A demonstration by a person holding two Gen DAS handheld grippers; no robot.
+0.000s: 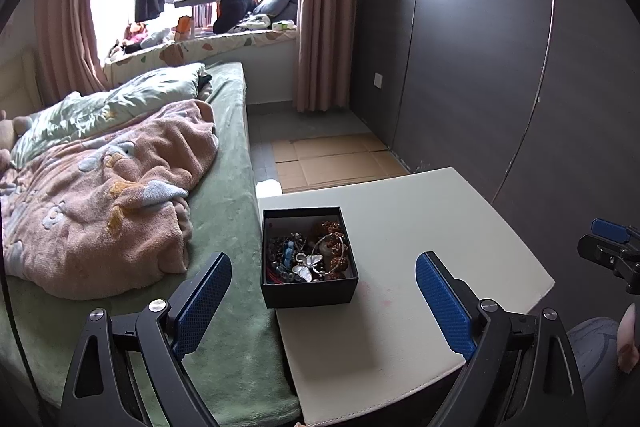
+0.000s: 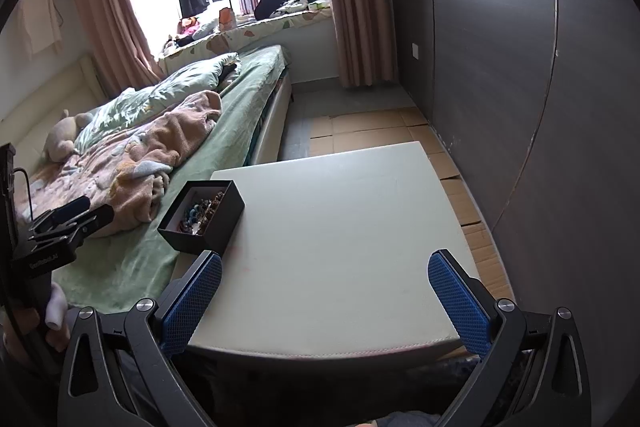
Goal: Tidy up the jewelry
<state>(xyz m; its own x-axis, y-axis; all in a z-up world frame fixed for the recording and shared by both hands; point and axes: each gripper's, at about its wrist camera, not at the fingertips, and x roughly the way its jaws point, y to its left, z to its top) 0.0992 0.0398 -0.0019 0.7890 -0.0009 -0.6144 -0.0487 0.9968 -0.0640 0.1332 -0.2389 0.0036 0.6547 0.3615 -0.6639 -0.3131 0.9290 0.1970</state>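
Observation:
A black open box (image 1: 308, 291) stands at the left edge of a white table (image 1: 420, 247). It holds a heap of jewelry (image 1: 308, 257): beads, a bangle and a silver butterfly piece. My left gripper (image 1: 323, 297) is open and empty, hovering just in front of the box. In the right wrist view the box (image 2: 216, 223) sits left of my right gripper (image 2: 325, 293), which is open and empty above the table's near part (image 2: 340, 227). The left gripper's body shows at that view's left edge (image 2: 60, 223).
A bed with a green sheet (image 1: 228, 227) and a pink blanket (image 1: 108, 195) lies against the table's left side. A dark wardrobe wall (image 1: 520, 67) stands to the right. Flattened cardboard (image 1: 332, 159) covers the floor beyond the table.

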